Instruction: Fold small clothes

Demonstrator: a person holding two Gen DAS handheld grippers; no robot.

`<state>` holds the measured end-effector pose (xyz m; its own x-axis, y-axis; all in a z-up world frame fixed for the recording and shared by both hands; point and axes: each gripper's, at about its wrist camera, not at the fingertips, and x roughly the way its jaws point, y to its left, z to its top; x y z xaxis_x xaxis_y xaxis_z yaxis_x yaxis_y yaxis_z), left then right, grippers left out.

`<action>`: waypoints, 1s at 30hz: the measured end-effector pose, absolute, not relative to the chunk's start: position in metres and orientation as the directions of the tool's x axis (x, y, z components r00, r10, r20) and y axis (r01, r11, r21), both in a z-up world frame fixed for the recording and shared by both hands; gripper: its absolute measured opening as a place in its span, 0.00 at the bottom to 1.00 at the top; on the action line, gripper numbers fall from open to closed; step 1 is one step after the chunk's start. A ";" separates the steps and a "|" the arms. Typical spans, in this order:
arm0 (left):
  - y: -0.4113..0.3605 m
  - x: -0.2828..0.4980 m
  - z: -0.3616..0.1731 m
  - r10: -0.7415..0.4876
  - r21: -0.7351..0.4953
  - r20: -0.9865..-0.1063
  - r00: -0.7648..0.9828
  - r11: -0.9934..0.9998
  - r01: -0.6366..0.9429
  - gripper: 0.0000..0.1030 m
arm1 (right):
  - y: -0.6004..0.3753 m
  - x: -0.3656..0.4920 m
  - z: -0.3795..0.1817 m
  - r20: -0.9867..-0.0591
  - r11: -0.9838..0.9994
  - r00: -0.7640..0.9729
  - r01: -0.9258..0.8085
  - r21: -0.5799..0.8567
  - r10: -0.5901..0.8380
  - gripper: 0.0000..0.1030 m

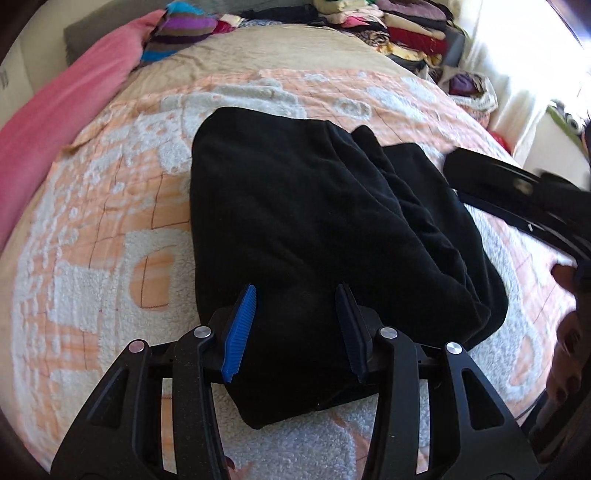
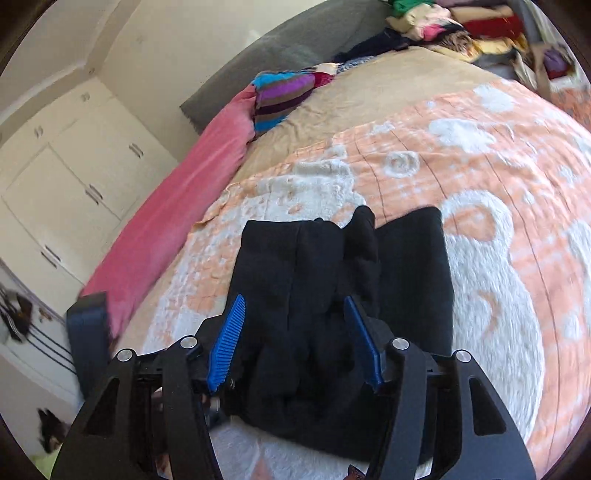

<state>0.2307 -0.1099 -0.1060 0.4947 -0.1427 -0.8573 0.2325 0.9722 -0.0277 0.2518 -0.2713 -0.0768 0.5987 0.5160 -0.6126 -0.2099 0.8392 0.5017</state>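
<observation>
Two grippers over one black garment

Both grippers hang above the same black garment, which lies in a rough bundle on the orange and white blanket of the bed. The garment is already doubled over, with a thick ridge of loose cloth along its middle, so I judge that the folding is partly done but not yet neat.

The left gripper points steeply down at the near end of the garment. Its jaws stand partly open, and the cloth passes between and under them, but I cannot tell whether the blue pads press on it or only hover over it. This position probably serves to pin or take the near edge while the other side is arranged.

The right gripper has its jaws about half open, with the garment directly below and ahead of them. The pads stand apart from the cloth and hold nothing. I think it is open like this in order to take a new hold, perhaps on the bunched ridge just ahead of its fingertips.

Far beyond both pairs of jaws, a striped cloth and a pile of other clothes lie at the head of the bed, well apart from the work.
</observation>
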 end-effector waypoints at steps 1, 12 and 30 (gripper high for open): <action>-0.110 0.230 -0.107 -0.141 -0.023 -0.856 0.497 0.972 0.236 0.35 | -0.270 0.255 -0.082 -0.630 0.856 0.600 -0.203 0.476 0.493 0.62; -0.113 0.223 -0.106 -0.153 -0.029 -0.852 0.501 0.969 0.246 0.41 | -0.260 0.297 -0.120 -0.680 0.835 0.495 -0.215 0.506 0.540 0.80; -0.099 0.211 -0.081 -0.248 -0.148 -0.831 0.498 0.962 0.231 0.60 | -0.243 0.274 -0.079 -0.560 0.810 0.586 -0.394 0.434 0.585 0.19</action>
<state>0.2107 -0.0989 -0.0806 0.4975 -0.2476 -0.8314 0.2309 0.9616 -0.1482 0.2740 -0.2426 -0.0792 0.5864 0.5849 -0.5604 -0.3940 0.8104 0.4336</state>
